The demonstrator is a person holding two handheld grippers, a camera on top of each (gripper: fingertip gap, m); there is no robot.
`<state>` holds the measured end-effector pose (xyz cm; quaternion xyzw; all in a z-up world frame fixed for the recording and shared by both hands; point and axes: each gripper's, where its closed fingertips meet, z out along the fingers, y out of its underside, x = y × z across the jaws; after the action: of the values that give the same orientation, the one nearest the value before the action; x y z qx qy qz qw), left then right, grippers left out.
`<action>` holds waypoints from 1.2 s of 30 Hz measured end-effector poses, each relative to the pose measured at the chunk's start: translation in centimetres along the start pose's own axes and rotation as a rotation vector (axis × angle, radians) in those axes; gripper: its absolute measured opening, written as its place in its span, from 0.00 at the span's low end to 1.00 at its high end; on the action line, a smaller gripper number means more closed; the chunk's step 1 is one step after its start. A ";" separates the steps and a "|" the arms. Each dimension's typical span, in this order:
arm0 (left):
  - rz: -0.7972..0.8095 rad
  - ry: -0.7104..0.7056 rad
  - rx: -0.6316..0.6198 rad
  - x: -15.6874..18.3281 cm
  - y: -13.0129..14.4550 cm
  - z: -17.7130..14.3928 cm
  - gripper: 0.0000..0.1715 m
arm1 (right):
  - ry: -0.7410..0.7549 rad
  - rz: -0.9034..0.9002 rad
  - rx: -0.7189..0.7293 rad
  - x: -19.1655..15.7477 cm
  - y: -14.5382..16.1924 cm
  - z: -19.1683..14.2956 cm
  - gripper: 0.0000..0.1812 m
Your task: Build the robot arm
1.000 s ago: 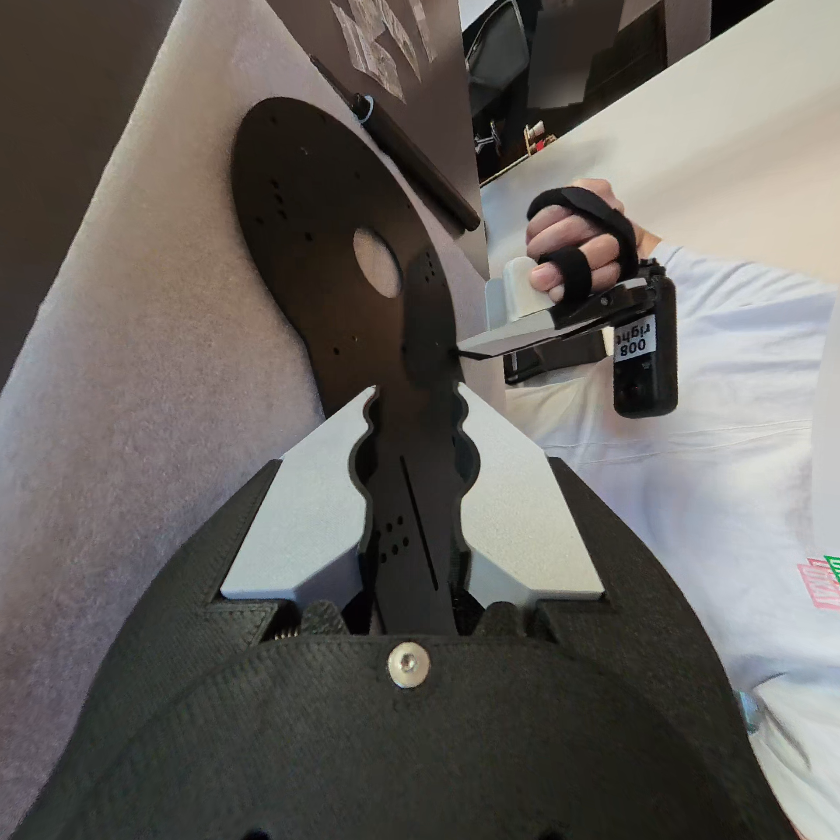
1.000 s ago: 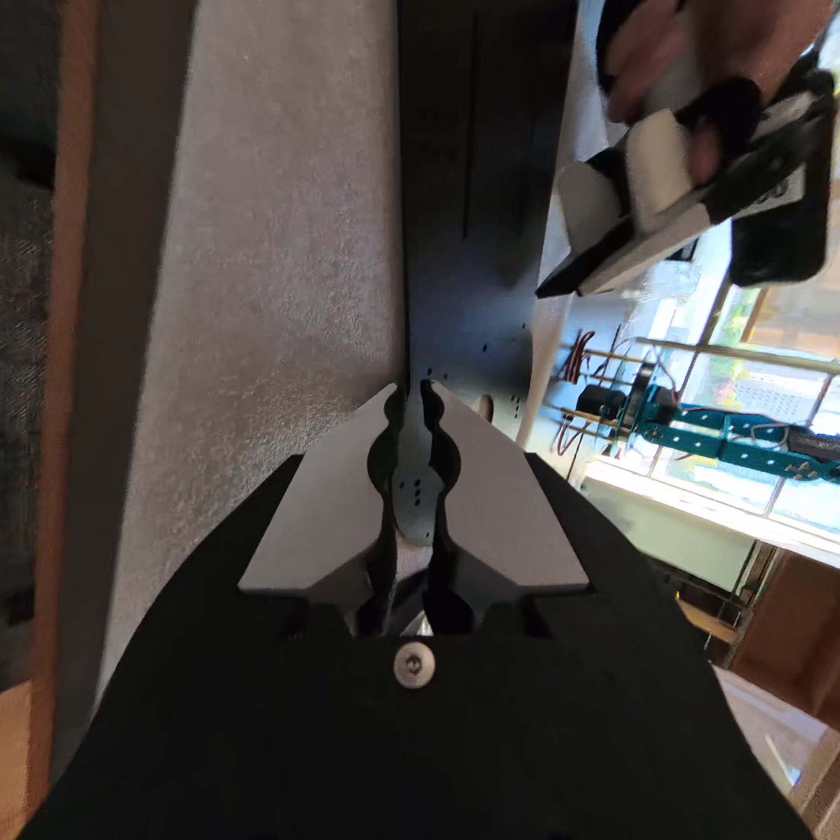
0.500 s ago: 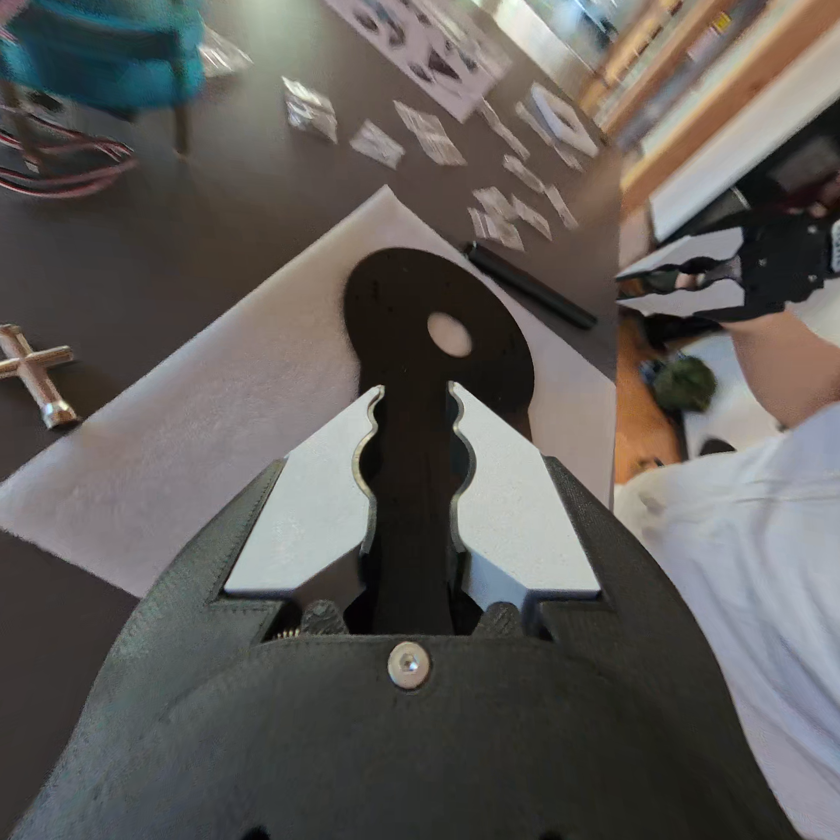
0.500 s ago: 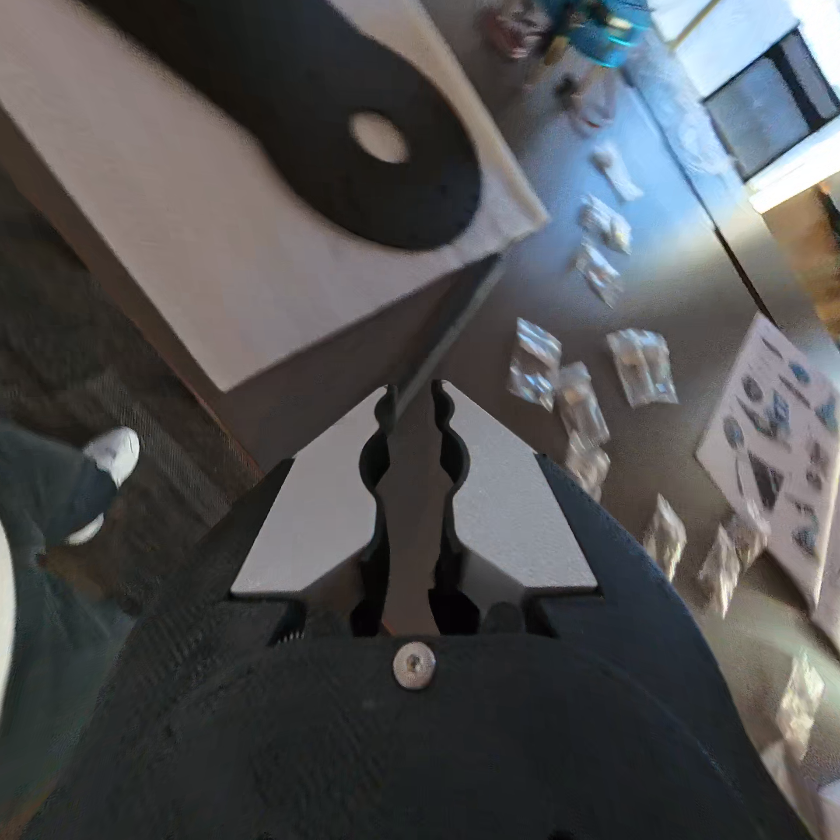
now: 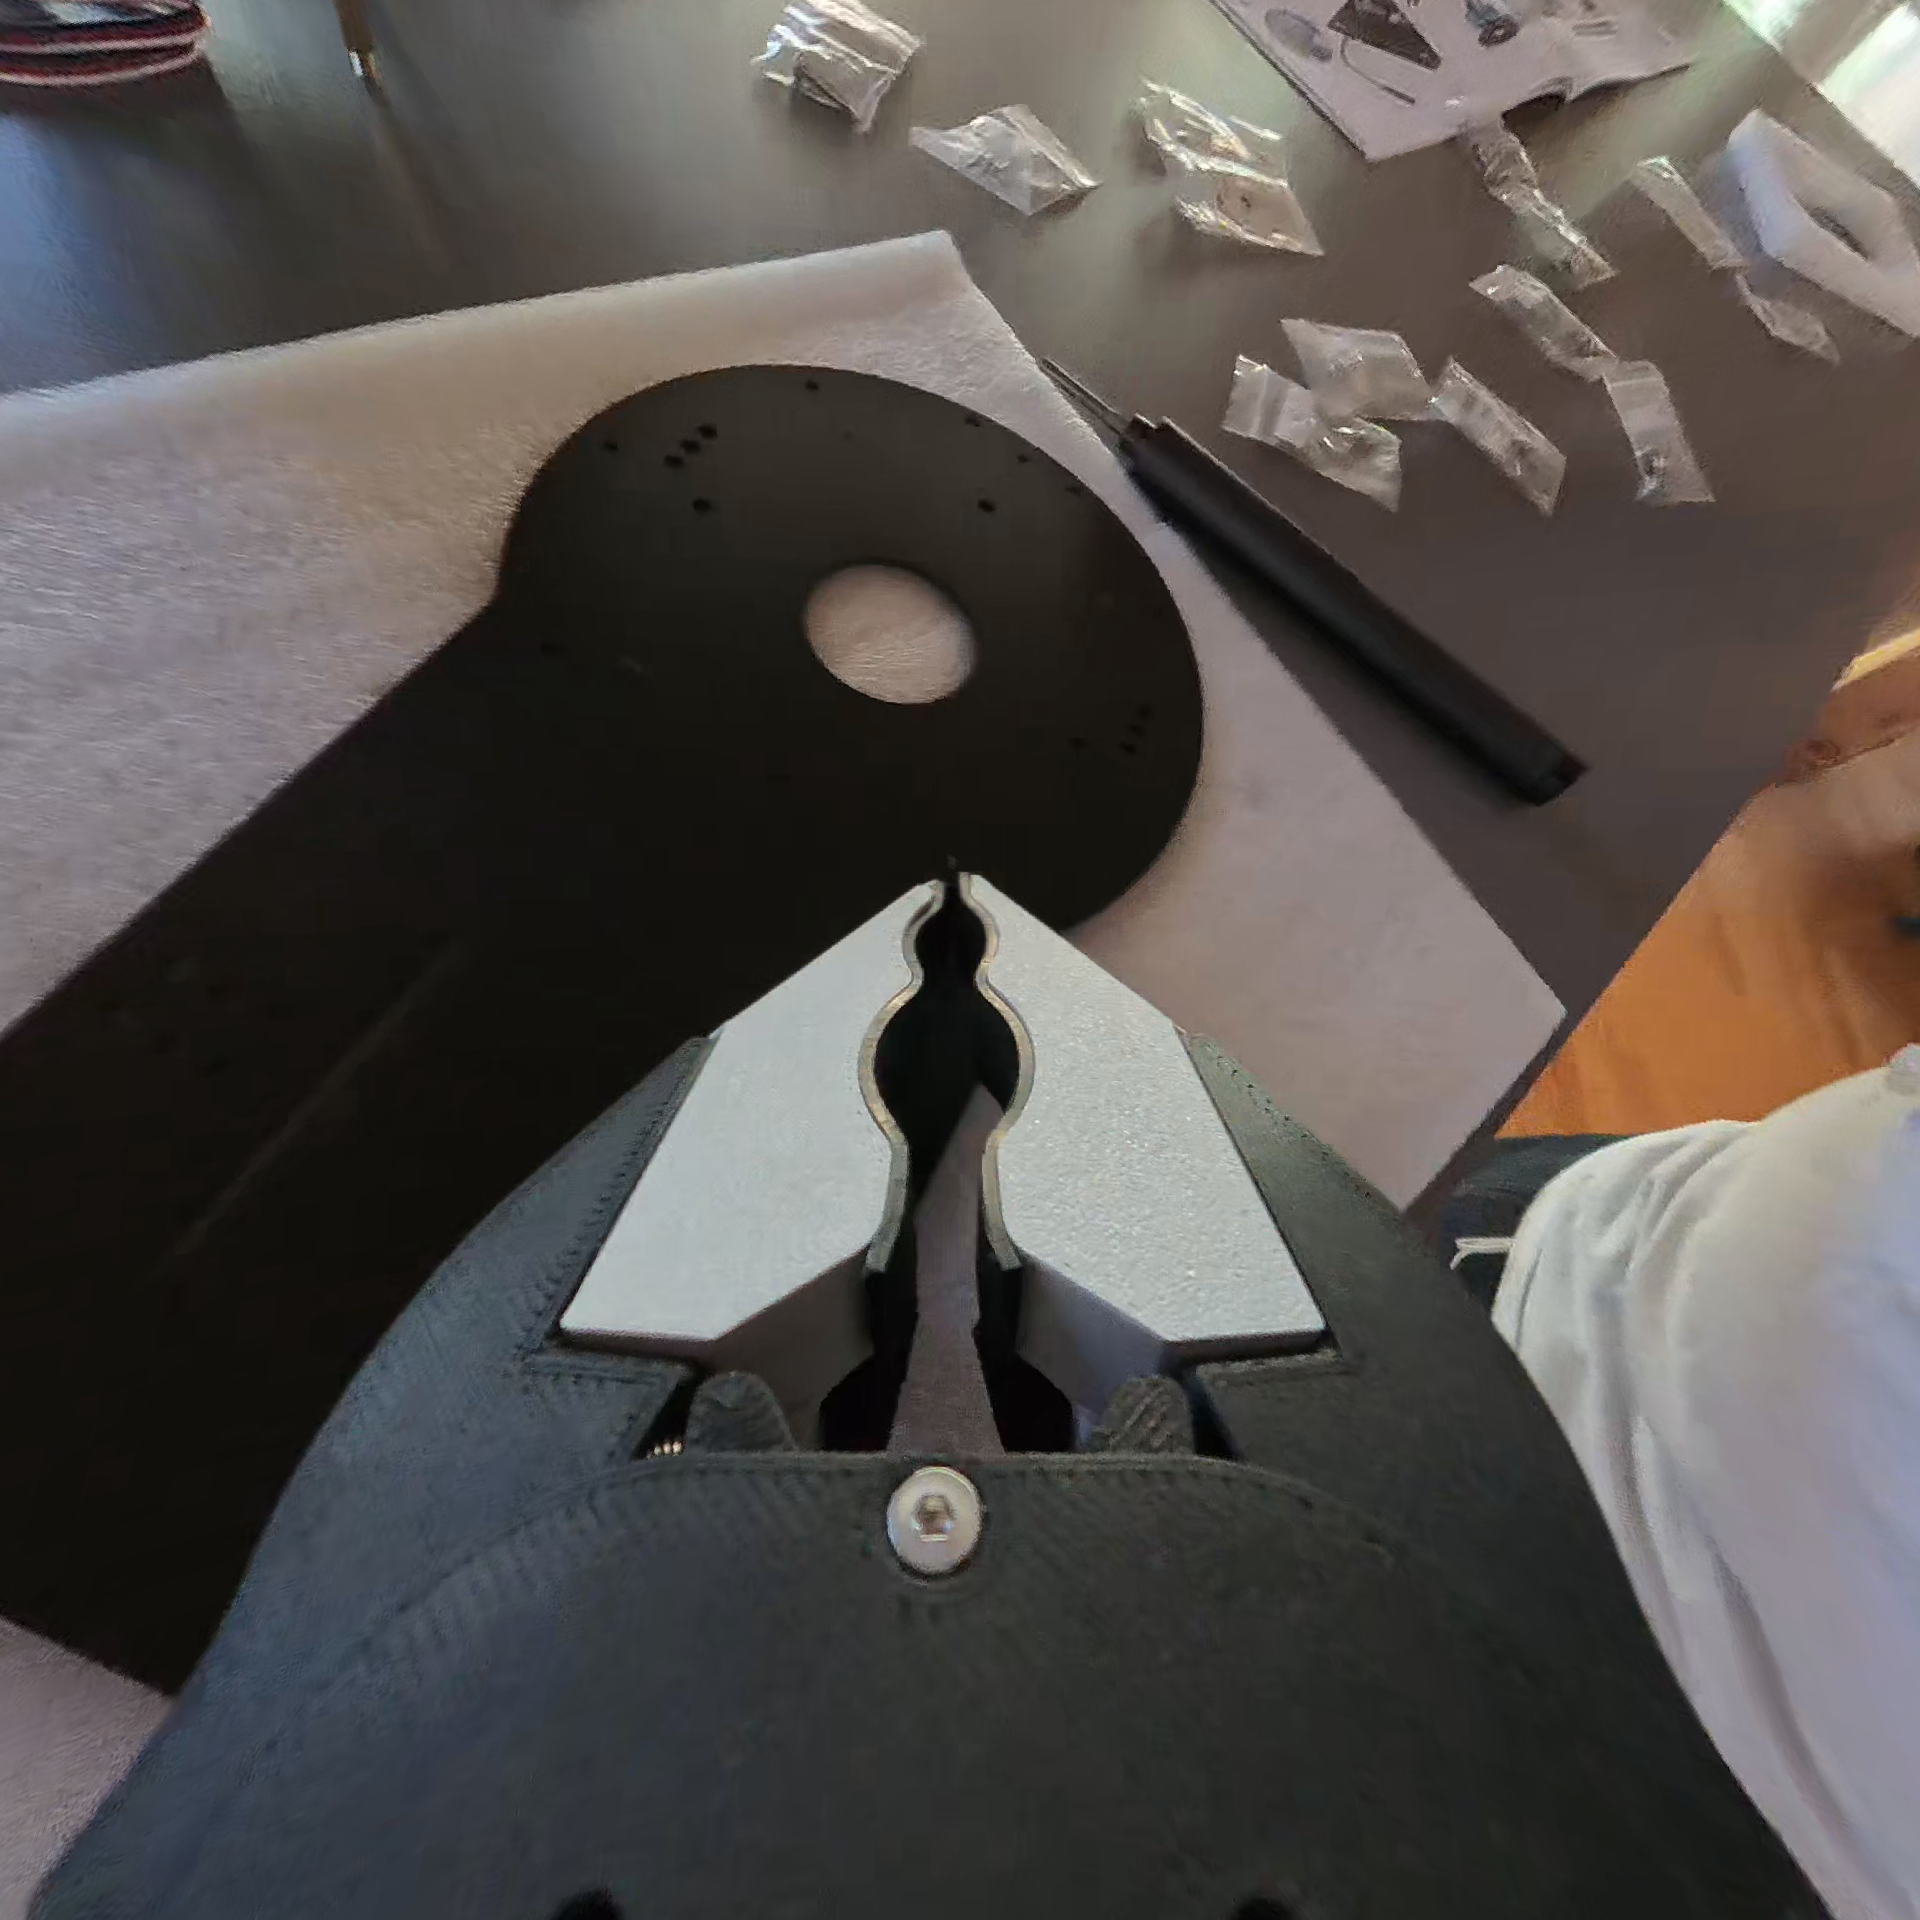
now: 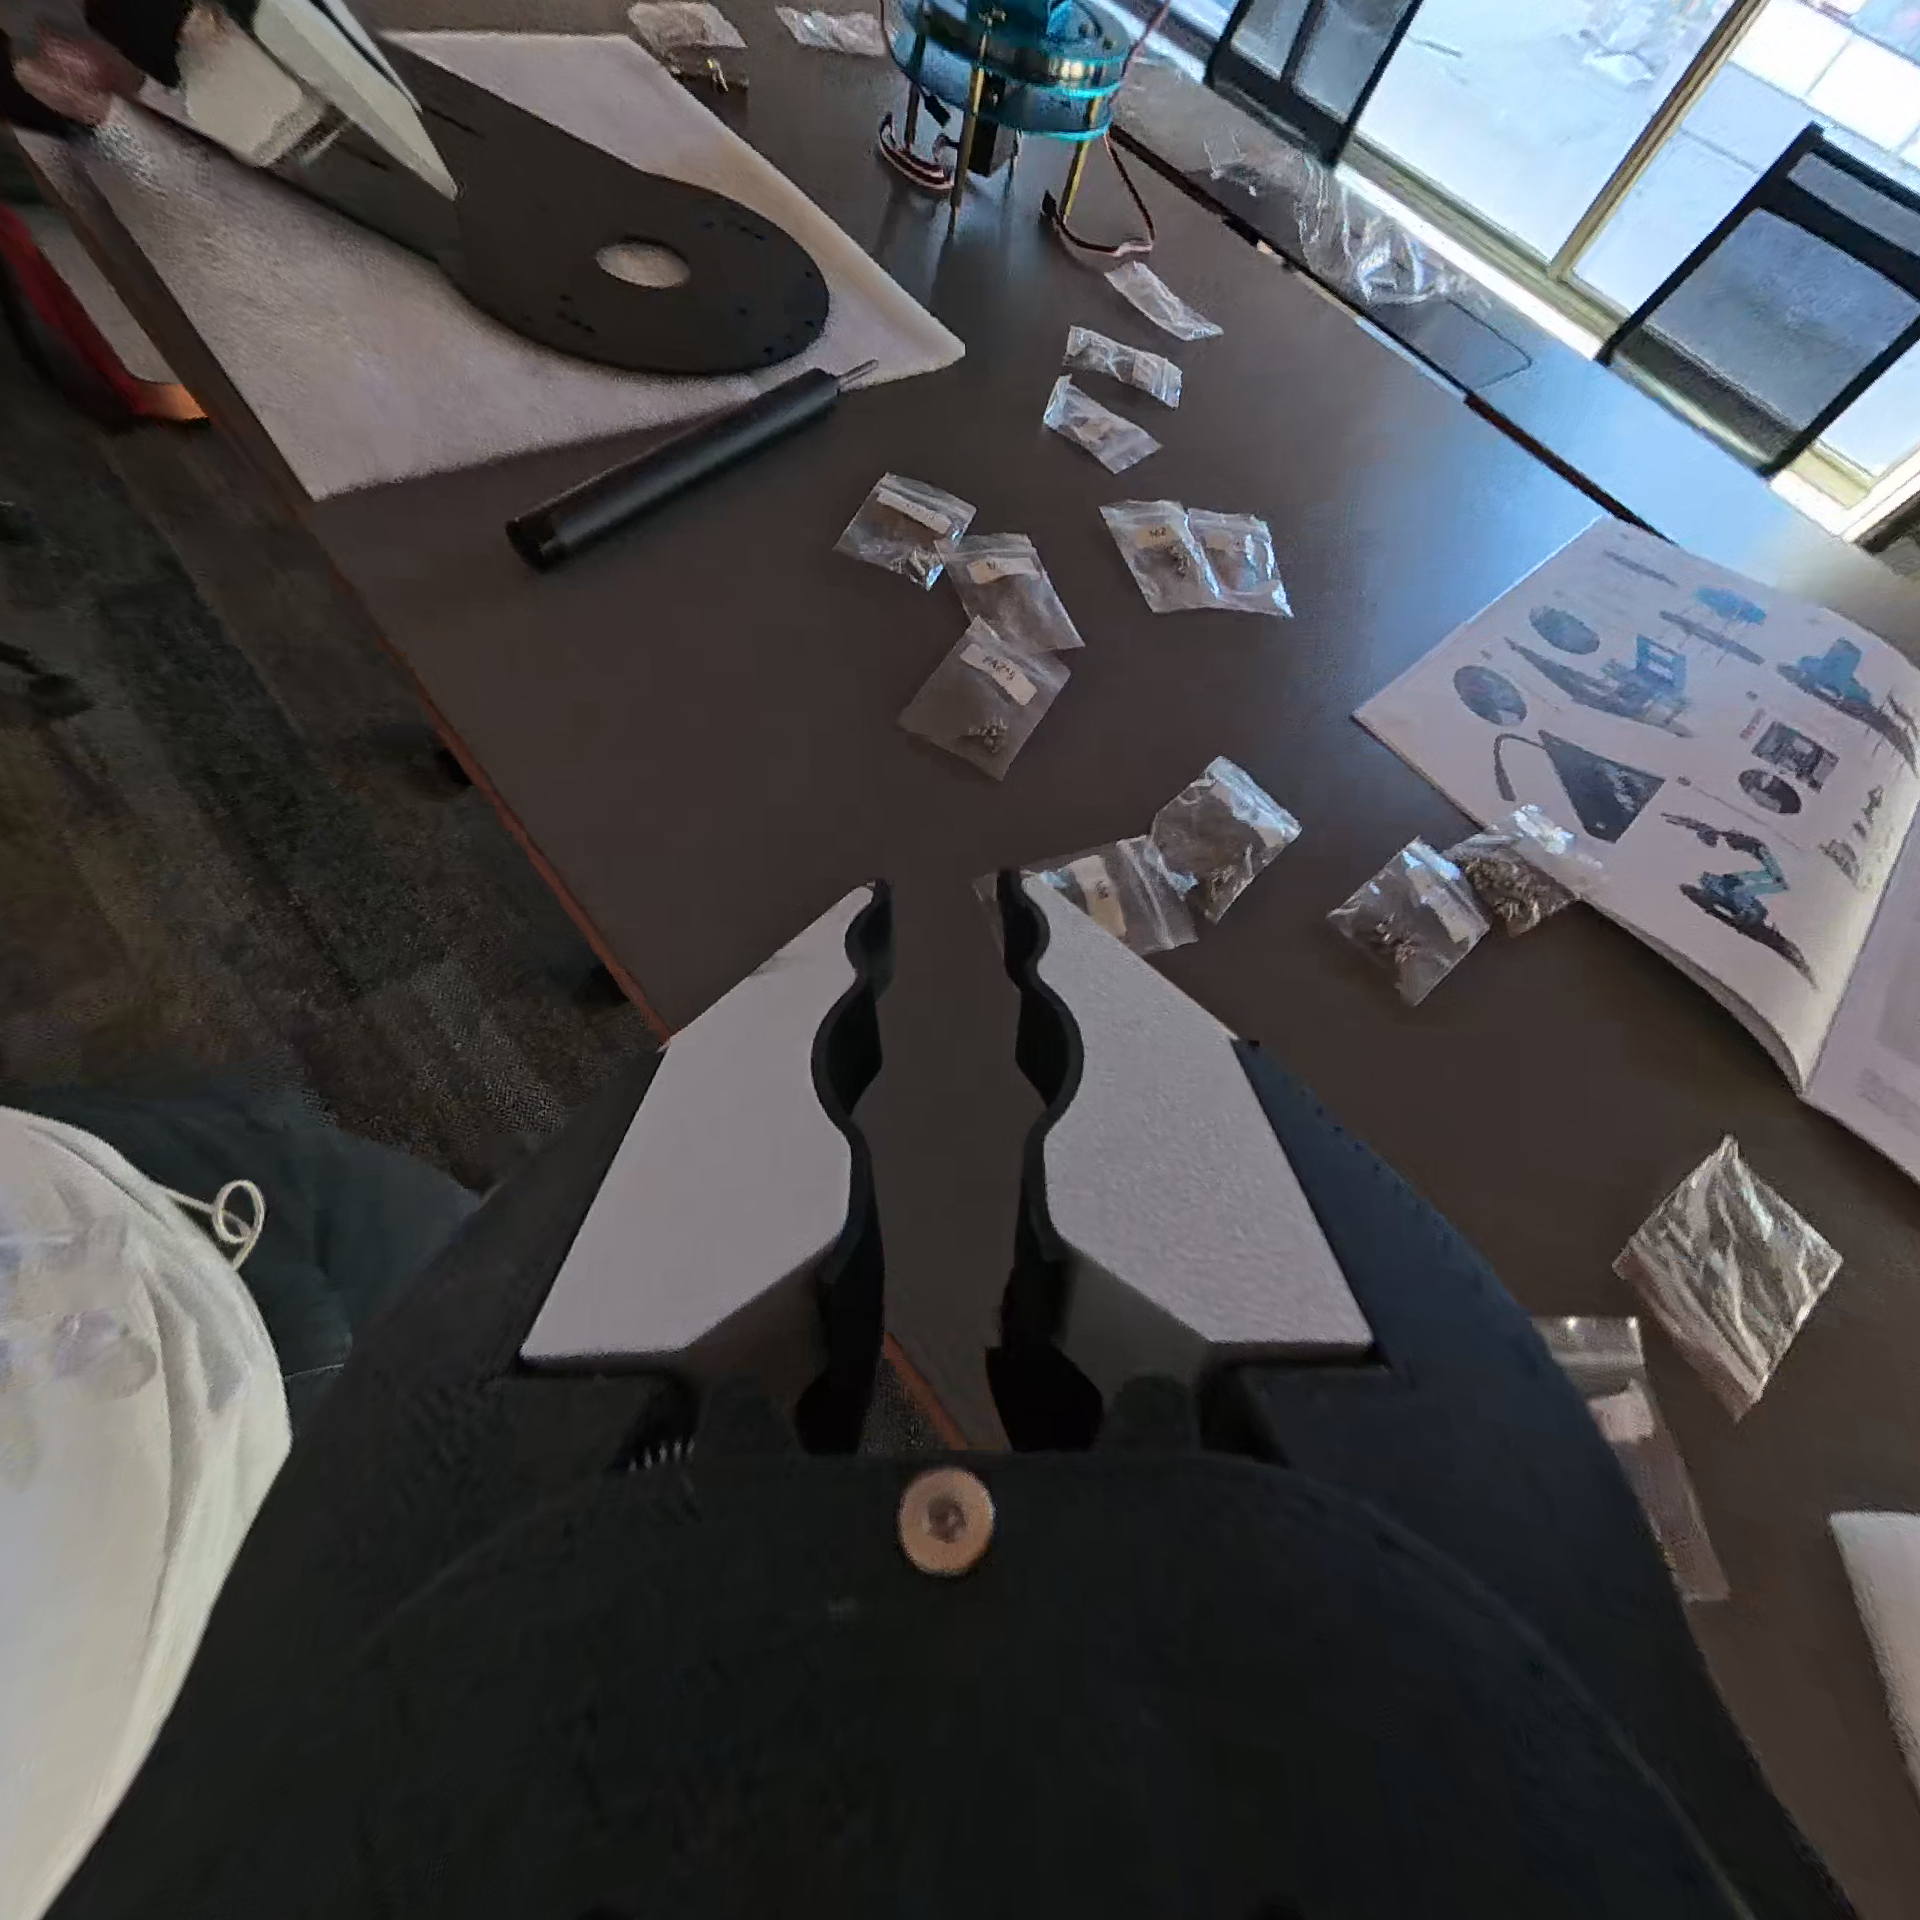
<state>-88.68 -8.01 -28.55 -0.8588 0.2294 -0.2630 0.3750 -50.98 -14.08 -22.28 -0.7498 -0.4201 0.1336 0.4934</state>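
Observation:
A flat black plate (image 5: 623, 779) with a round hole and a long neck lies on a white foam sheet (image 5: 260, 468). My left gripper (image 5: 951, 883) hovers over the plate's round end near its edge. Its jaws are shut tip to tip with nothing between them. The right wrist view shows the plate (image 6: 540, 239) and the left gripper (image 6: 449, 187) at the top left. My right gripper (image 6: 940, 894) is open and empty above the dark table, close to a small plastic bag (image 6: 1112, 894).
A black rod-shaped tool (image 5: 1340, 613) lies beside the foam. Several small bags of hardware (image 6: 987, 675) are scattered on the table. An open picture booklet (image 6: 1662, 748) lies at the right and a teal frame (image 6: 1008, 52) stands at the back. The person's white shirt (image 5: 1714, 1351) is near. The grippers' ends are close to 40 centimeters from one another. My right tips are about 45 centimeters from the flat black plate (image 5: 623, 779), my left tips only 7 centimeters.
The plate was gripped upright between both grippers; now it lies flat on the foam and the left jaws have shut. The right gripper swung away over the bags and opened.

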 end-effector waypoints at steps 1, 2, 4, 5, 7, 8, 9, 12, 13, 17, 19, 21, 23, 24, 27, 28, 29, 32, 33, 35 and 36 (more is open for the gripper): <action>0.007 0.000 -0.003 0.5 0.2 0.0 0.00 | -0.008 -0.011 0.008 0.3 -0.4 0.2 0.11; 0.032 0.001 -0.011 1.0 0.6 0.2 0.00 | -0.013 -0.023 0.013 0.6 -0.7 0.5 0.11; 0.118 0.001 -0.029 2.1 1.3 0.6 0.00 | -0.008 -0.045 0.019 1.0 -1.3 1.3 0.11; 0.166 -0.015 -0.032 2.4 1.4 0.7 0.01 | -0.002 -0.057 0.021 1.1 -1.7 1.8 0.11; 0.221 -0.004 -0.076 3.4 2.3 0.6 0.01 | 0.010 -0.079 0.009 1.0 -2.2 2.7 0.11; 0.217 0.007 -0.098 3.9 2.7 0.5 0.03 | 0.014 -0.090 0.008 0.8 -2.6 3.0 0.11; 0.205 0.016 -0.100 4.3 2.8 0.3 0.00 | 0.010 -0.104 0.013 0.5 -3.0 3.3 0.11; 0.176 -0.026 -0.006 3.5 1.7 -0.6 0.00 | -0.003 -0.154 0.022 -0.1 -4.2 3.9 0.11; 0.168 -0.066 0.052 2.6 0.8 -0.9 0.00 | 0.006 -0.164 0.022 0.0 -4.5 4.1 0.11; 0.113 -0.050 0.018 1.3 1.0 -0.2 0.08 | 0.008 -0.174 0.027 0.7 -5.5 5.1 0.11; 0.143 -0.011 -0.007 2.2 1.3 -0.2 0.07 | 0.000 -0.184 0.023 1.3 -5.7 5.2 0.11; 0.181 0.074 -0.063 4.0 2.6 0.0 0.09 | 0.012 -0.198 0.016 2.5 -5.7 5.0 0.11; 0.192 0.061 -0.072 4.3 2.7 -0.3 0.00 | 0.024 -0.202 0.021 3.8 -5.6 4.5 0.11; 0.177 0.040 -0.056 4.1 2.4 -0.5 0.01 | 0.029 -0.199 0.030 4.5 -5.6 4.1 0.11; 0.080 -0.093 0.077 1.9 0.4 -1.1 0.07 | 0.024 -0.184 0.064 6.5 -5.5 2.8 0.11; 0.062 -0.132 0.099 1.1 0.2 -1.1 0.06 | 0.019 -0.182 0.072 7.1 -5.3 2.3 0.11; 0.053 -0.152 0.093 0.7 0.3 -0.9 0.04 | 0.014 -0.185 0.077 7.8 -5.1 1.8 0.11; 0.080 -0.232 0.024 0.1 1.0 -0.1 0.00 | 0.003 -0.207 0.069 10.3 -4.0 0.0 0.11; 0.108 -0.268 0.022 0.0 1.1 0.0 0.00 | 0.001 -0.214 0.068 11.3 -3.6 -0.6 0.11; 0.157 -0.325 0.018 0.3 1.3 -0.1 0.01 | 0.003 -0.225 0.077 13.1 -3.0 -2.1 0.11; 0.173 -0.336 0.017 0.8 1.5 -0.1 0.01 | 0.000 -0.227 0.080 14.0 -2.7 -2.7 0.11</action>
<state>-88.43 -9.43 -29.39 -0.8644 0.2346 -0.0846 0.4365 -42.08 -4.68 -15.68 -0.6771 -0.4965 0.0935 0.5350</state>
